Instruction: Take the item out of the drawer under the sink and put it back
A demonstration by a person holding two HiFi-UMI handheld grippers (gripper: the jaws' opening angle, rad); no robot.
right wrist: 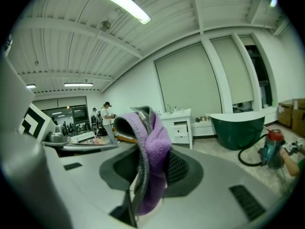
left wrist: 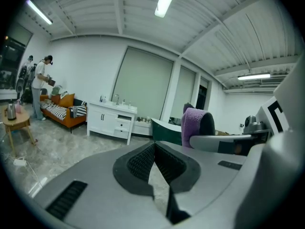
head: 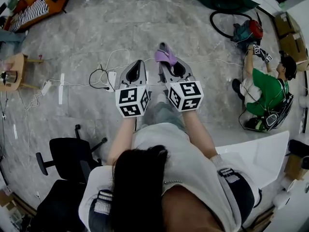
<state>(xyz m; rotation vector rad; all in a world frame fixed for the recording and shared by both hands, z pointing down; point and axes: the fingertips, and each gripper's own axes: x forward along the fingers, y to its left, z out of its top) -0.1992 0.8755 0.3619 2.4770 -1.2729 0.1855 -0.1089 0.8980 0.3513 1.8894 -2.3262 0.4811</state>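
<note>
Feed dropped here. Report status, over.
Left tongs shut, empty. Right tongs clamped on purple cloth. Sink cabinet far across room. Cables on floor ahead.

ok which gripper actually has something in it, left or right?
The right gripper: a purple cloth is pinched between its fingers. The left gripper has its fingers shut together with nothing between them.

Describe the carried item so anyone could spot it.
Above the grey floor, find the person's two hand-held grippers. The right hand-held gripper clamps a folded purple cloth. It is the only purple, fluffy thing; the left hand-held gripper is empty.
</note>
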